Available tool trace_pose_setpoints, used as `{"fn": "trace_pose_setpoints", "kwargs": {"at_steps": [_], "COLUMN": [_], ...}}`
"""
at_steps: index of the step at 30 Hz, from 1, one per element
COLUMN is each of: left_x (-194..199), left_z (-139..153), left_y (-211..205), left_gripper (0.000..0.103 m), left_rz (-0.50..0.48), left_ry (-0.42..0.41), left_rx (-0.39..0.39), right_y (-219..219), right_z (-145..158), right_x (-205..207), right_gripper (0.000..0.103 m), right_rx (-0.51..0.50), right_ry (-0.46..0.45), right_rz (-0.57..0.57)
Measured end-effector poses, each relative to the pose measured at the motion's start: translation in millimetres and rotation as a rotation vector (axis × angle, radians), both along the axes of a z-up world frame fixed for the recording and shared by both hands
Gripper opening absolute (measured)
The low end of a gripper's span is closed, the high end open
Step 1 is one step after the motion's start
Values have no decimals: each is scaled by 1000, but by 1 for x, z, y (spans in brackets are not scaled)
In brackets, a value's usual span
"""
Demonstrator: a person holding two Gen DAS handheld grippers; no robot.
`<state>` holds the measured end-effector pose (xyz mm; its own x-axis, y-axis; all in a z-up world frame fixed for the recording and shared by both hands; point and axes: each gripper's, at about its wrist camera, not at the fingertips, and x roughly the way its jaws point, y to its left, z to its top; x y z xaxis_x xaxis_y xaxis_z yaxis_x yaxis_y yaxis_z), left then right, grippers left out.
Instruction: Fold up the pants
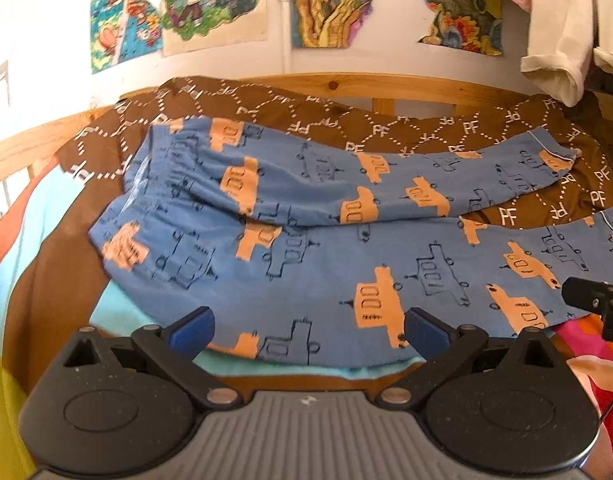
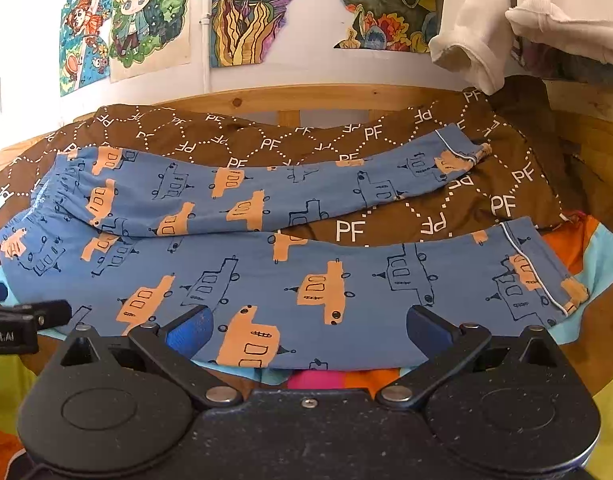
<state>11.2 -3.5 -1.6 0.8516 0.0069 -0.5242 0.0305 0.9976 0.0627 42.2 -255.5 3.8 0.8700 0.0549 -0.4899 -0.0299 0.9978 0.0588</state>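
Blue pants (image 1: 306, 248) printed with orange and outlined boats lie flat on a bed, waistband to the left, both legs running right. The far leg (image 2: 306, 184) and near leg (image 2: 346, 276) are spread apart toward the cuffs. My left gripper (image 1: 308, 330) hovers open over the near leg's front edge, close to the waist end. My right gripper (image 2: 308, 328) is open too, over the near leg's front edge toward the cuff (image 2: 546, 272). Neither holds cloth. The right gripper's tip (image 1: 594, 300) shows at the right edge of the left wrist view.
A brown blanket (image 2: 386, 224) with white PF lettering lies under the pants, over a colourful sheet (image 1: 34, 216). A wooden bed rail (image 1: 386, 84) runs behind. Drawings hang on the white wall, and cream clothing (image 2: 486, 32) hangs at the upper right.
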Motion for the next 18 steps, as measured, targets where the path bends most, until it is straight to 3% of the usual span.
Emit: {"fn": "trace_pose_setpoints", "kwargs": {"at_steps": [7,13,18], "left_x": [16,45,87], "left_z": [17,58,99], "left_y": [1,-8,-14], "left_gripper": [103,103,103], "left_rz": [-37,-128,-201], "left_ry": [-1,-79,-89], "left_rx": [-12,94,154], "right_y": [-1,-7,-24], "right_z": [4,10,15], "right_x": [-1,-2,0], "right_gripper": [102,102,102], "right_rx": [-8,26,96], "right_ry": [-26,-10,20], "right_rz": [6,22,-2]}}
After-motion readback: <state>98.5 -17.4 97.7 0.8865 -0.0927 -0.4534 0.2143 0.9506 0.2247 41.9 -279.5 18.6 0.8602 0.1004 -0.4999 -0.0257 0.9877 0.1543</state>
